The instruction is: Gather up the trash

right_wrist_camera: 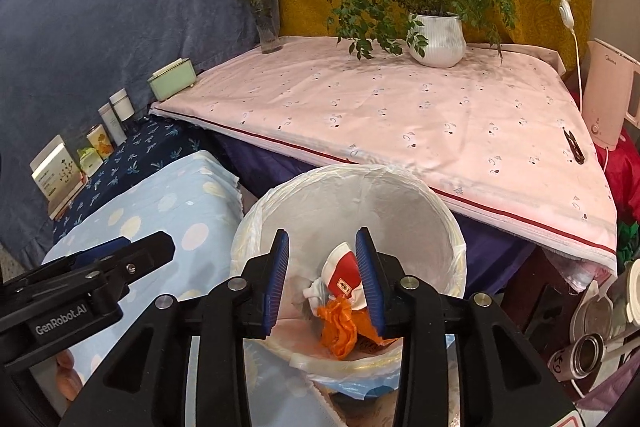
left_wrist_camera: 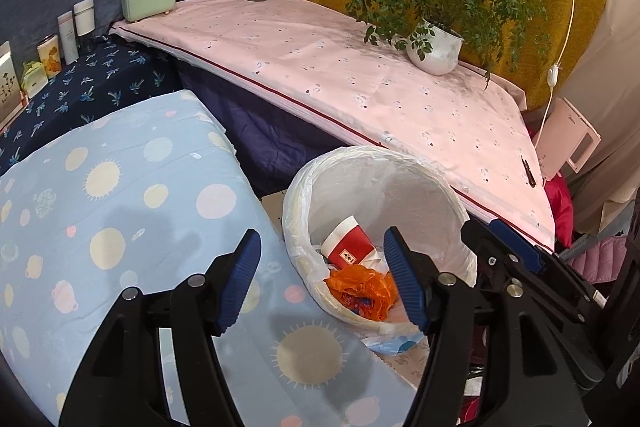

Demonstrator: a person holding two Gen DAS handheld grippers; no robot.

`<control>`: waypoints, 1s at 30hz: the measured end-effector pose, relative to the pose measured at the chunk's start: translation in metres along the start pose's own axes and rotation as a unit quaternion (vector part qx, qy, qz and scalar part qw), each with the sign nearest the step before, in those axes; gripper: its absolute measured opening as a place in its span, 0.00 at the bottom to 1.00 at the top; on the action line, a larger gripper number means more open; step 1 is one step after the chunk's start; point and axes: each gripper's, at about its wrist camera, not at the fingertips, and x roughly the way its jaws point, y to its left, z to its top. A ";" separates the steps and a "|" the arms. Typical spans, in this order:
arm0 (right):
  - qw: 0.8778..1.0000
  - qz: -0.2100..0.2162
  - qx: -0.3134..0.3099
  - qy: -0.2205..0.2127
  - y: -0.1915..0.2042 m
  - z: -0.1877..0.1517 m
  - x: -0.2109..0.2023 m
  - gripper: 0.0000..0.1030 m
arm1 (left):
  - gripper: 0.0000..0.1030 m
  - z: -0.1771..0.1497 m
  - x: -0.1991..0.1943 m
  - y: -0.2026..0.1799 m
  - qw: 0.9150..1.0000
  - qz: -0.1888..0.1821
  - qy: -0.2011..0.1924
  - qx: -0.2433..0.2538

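Beside the pink-clothed table [right_wrist_camera: 400, 115], a lined bin [right_wrist_camera: 408, 211] holds a red cup [right_wrist_camera: 346, 267].

The left tool [left_wrist_camera: 322, 279] hangs with jaws apart and empty over a lined bin [left_wrist_camera: 420, 187] holding a red paper cup [left_wrist_camera: 348, 243] and crumpled orange bag [left_wrist_camera: 360, 287].

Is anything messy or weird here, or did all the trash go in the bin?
Mostly tidy. The red cup and orange wrapper lie inside the bin. One odd thing: a small black clip lies alone near the pink cloth's edge. Nothing looks spilled or broken.
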 end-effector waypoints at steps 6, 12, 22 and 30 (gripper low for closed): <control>1.000 0.001 -0.004 -0.005 0.003 -0.001 -0.012 0.38 | 0.60 -0.005 -0.008 0.003 1.000 0.003 -0.004 -0.001; 1.000 -0.003 -0.012 -0.009 0.004 -0.005 -0.028 0.50 | 0.64 -0.014 -0.019 0.010 1.000 0.014 -0.012 -0.004; 0.999 -0.023 -0.027 -0.027 0.008 -0.020 -0.055 0.76 | 0.72 -0.034 -0.032 0.020 0.999 0.038 -0.014 -0.011; 0.999 -0.019 -0.036 -0.017 0.009 -0.030 -0.060 0.81 | 0.82 -0.048 -0.041 0.022 0.998 0.057 -0.019 -0.003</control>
